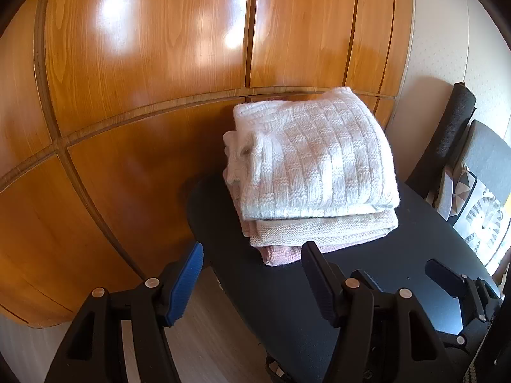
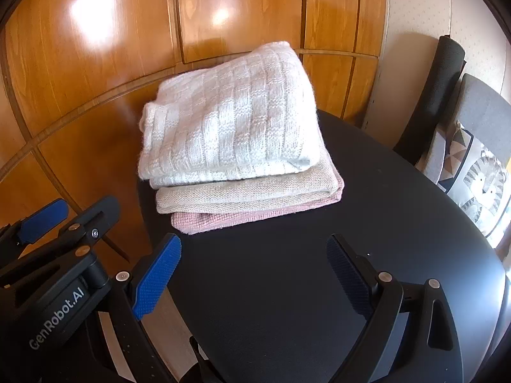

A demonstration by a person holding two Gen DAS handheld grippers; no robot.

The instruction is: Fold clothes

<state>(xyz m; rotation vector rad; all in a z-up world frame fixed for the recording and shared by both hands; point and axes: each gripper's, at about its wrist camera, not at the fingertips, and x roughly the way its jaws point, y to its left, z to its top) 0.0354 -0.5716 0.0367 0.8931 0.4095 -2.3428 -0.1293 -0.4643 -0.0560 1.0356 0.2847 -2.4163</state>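
Wood-panelled wardrobe doors (image 1: 143, 63) back the scene as the left tongs (image 1: 252, 274) hang apart and empty; a stack of three folded knits, white (image 2: 230, 111) over beige (image 2: 249, 191) over pink (image 2: 255, 214), sits on the dark round counter (image 2: 319, 287); the right tongs (image 2: 254, 274) gape empty. Folding looks finished, with no loose garment in view.
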